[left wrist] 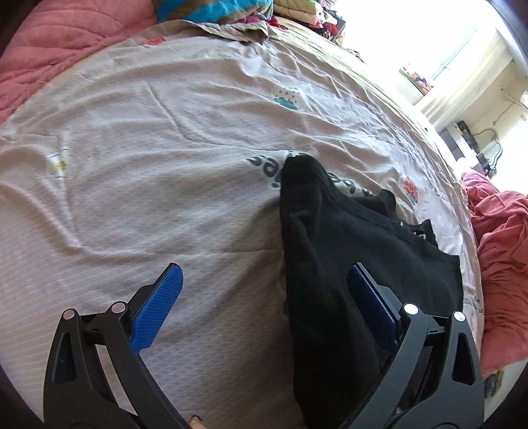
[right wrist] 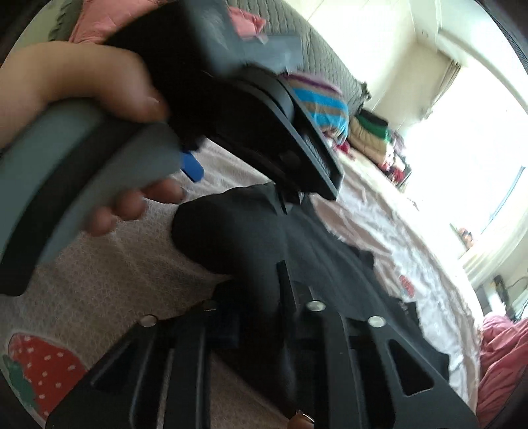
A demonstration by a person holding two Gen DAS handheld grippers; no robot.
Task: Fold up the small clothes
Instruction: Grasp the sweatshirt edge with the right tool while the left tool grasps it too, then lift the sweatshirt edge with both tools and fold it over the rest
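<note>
Bed sheet (left wrist: 138, 171), pale w/ small printed motifs, covered most of both views; wrinkled, lit hard from window at far right. Strawberry print (right wrist: 43, 369) showed at near left in right wrist view. Pink quilt (left wrist: 49, 56) lay at far left edge of the bed, and more pink fabric was bunched at the right edge. Pile of mixed clothes (left wrist: 297, 13) sat at far end of bed, incl. a blue/brown striped piece.

Black garment (left wrist: 346, 250) lay on sheet, right of centre in left wrist view, crumpled, one narrow end pointing far, over printed lettering on the sheet.

Left gripper (left wrist: 264, 303): jaws stood wide, blue pads visible, nothing clamped. Its right finger (left wrist: 369, 303) was over the garment; contact cannot be told. Left finger was over bare sheet. In right wrist view a hand (right wrist: 66, 85) gripped its grey handle at upper left, blurred.

Right gripper (right wrist: 264, 290): jaws narrow, fingers nearly together, w/ a fold of the black garment pinched between them. Frame motion-blurred, so pad detail unclear.
</note>
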